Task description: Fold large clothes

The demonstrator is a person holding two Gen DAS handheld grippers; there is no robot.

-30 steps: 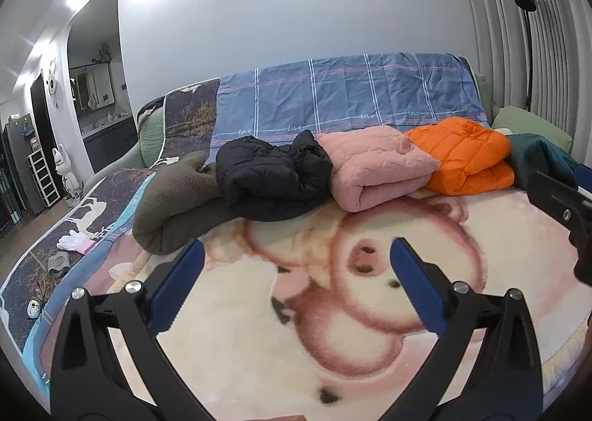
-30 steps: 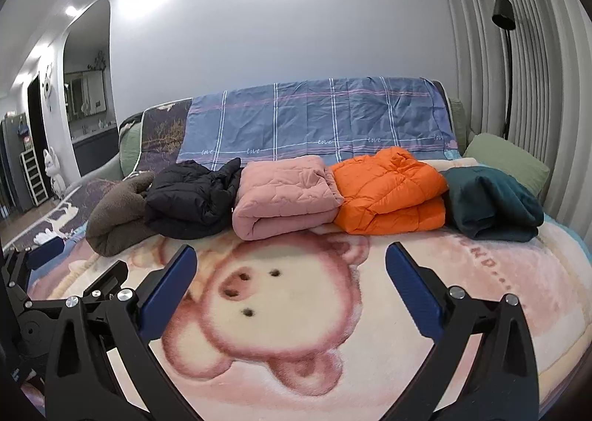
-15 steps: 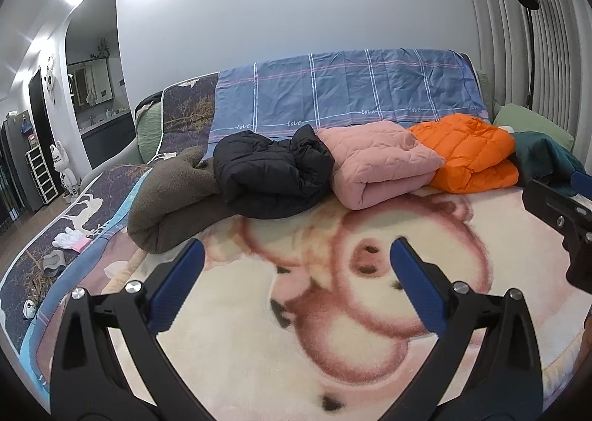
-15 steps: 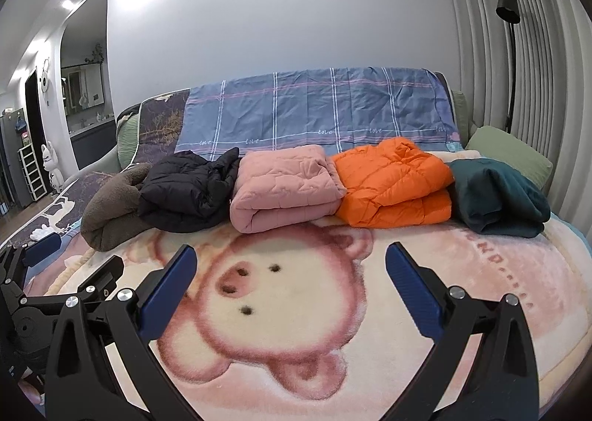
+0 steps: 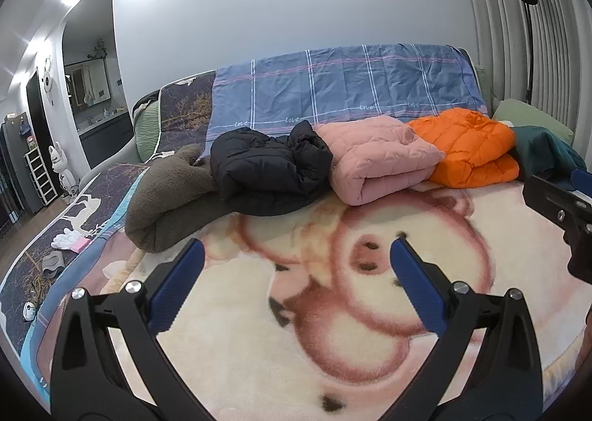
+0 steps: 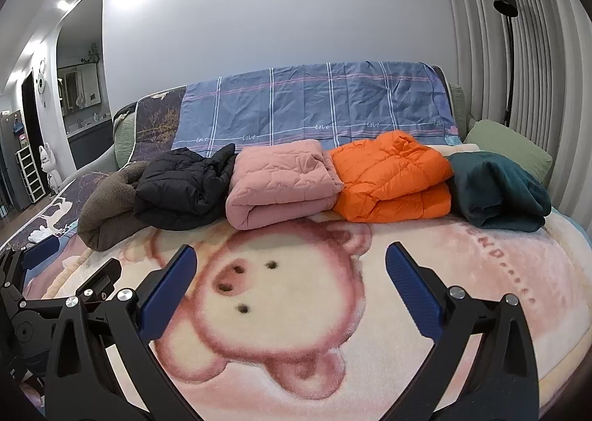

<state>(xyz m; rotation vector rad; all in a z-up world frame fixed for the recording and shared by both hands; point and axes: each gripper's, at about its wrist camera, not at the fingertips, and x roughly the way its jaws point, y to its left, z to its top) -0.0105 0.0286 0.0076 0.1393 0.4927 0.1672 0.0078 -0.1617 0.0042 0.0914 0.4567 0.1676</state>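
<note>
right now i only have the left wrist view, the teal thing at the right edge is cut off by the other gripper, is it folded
Observer: Yes. In the right wrist view the teal garment is a folded bundle, last in the row beside the orange jacket.
Operator: anything written on the blanket near it
Observer: Pink letters run along the pig blanket in front of it; only "ND" and dots are readable.
Operator: right gripper holding anything
Observer: No. The right gripper is open and empty.
</note>
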